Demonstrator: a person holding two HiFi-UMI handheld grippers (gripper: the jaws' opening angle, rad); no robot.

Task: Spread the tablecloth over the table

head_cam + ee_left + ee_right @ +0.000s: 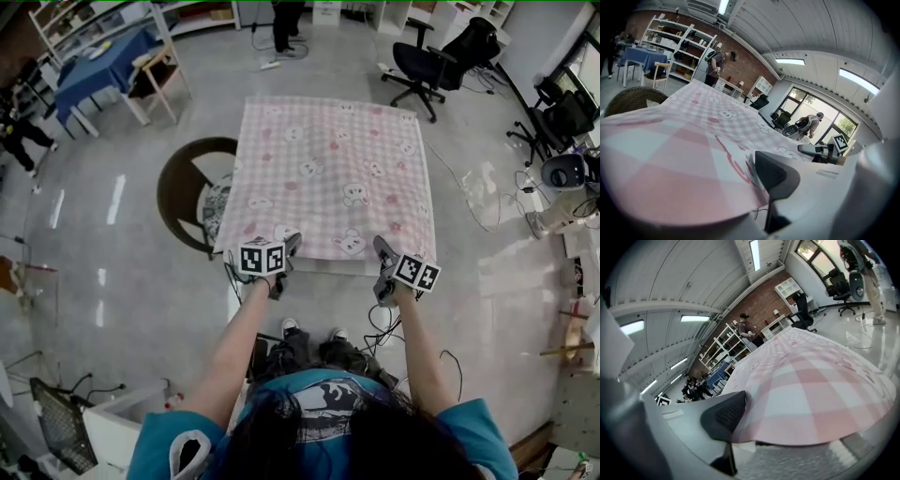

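Note:
A pink checked tablecloth (333, 173) with small bear prints lies flat over the table and covers nearly all of it. Only a white strip of the table (349, 268) shows at the near edge. My left gripper (289, 247) is at the cloth's near left corner and my right gripper (382, 249) at its near right corner. In the left gripper view the tablecloth (693, 140) drapes over one jaw and the dark pad (776, 176) lies against its edge. In the right gripper view the tablecloth (815, 380) likewise runs in beside the pad (725, 416). Both are shut on the cloth.
A round dark wicker seat (192, 187) stands against the table's left side. Black office chairs (441, 56) are at the back right, a blue-covered table (103, 66) and wooden chair (159, 80) at the back left. Cables (380, 323) trail by my feet. A person (286, 23) stands far behind.

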